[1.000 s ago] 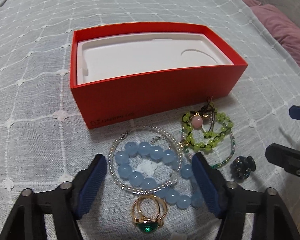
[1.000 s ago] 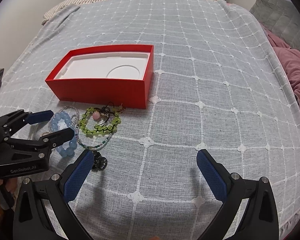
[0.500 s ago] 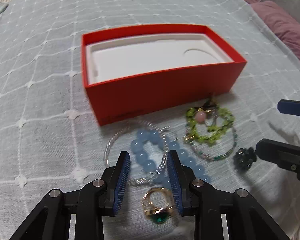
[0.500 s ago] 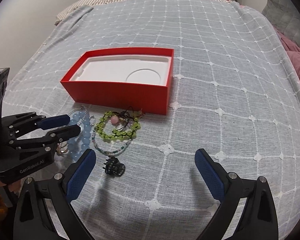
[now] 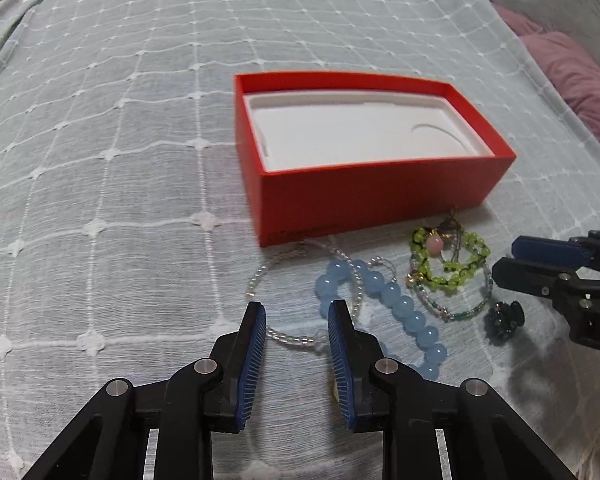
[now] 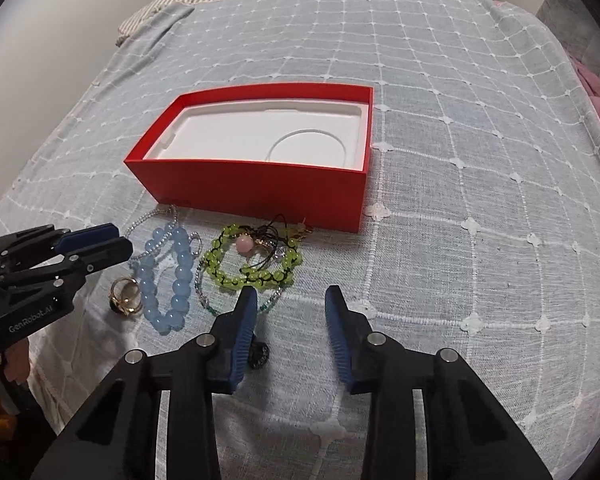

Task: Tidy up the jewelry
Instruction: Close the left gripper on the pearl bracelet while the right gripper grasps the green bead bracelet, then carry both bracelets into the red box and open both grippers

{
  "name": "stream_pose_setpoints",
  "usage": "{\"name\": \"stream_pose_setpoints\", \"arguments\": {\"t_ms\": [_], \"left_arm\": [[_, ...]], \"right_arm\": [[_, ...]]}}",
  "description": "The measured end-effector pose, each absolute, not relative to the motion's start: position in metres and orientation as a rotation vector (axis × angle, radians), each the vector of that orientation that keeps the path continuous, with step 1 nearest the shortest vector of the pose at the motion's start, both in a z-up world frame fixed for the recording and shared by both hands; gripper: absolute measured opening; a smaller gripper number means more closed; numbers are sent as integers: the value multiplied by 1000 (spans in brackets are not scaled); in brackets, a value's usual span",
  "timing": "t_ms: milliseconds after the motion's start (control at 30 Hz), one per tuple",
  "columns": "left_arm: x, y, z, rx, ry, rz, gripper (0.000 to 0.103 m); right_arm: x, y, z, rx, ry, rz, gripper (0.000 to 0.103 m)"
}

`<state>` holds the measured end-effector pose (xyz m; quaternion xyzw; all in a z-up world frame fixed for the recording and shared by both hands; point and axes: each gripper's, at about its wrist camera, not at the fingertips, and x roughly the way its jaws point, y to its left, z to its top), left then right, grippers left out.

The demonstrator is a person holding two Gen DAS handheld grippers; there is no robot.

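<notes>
An open red box (image 5: 364, 204) (image 6: 260, 184) with a white insert lies on the bedspread. In front of it lie a blue bead bracelet (image 5: 396, 304) (image 6: 178, 276), a clear bead bracelet (image 5: 276, 276), a green bead bracelet (image 5: 448, 264) (image 6: 252, 264), gold rings (image 6: 125, 296) and a dark hair clip (image 5: 506, 320) (image 6: 259, 354). My left gripper (image 5: 298, 312) (image 6: 100, 242) is partly open and empty, left of the blue bracelet, over the clear one. My right gripper (image 6: 290, 300) (image 5: 516, 258) is partly open and empty, just right of the clip.
A grey bedspread with a white grid (image 6: 460, 160) covers the bed. Pink bedding (image 5: 572, 68) lies at the right edge and a striped pillow (image 6: 172, 4) at the far end. The bed's left edge drops off beside my left gripper.
Both grippers have narrowed from wide open. The left gripper has shifted left, off the blue bracelet and rings. The right gripper has moved in toward the jewelry and the clip.
</notes>
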<state>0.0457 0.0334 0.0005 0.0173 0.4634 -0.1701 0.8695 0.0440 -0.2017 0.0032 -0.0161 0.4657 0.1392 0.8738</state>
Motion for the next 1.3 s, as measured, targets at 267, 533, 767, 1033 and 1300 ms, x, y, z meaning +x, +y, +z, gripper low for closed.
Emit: {"name": "stream_pose_setpoints", "arguments": {"t_ms": [267,533,767,1033,1300], "left_arm": [[61,47,-6,7,991,-267,36],[64,34,-20,57,1031,-249,24],[64,32,-15,53,1033,-247,0],[53,25,2,44,990,-282,0],[40,12,33,43,903,-347,0]], "right_arm": [[56,-197,-1,12,990,315,26],[57,-199,0,36,977,312,11],[45,-203,24,50,916,335,11],[32,-211,46,68,854,358,11],[26,-219,65,86,803,370,11]]}}
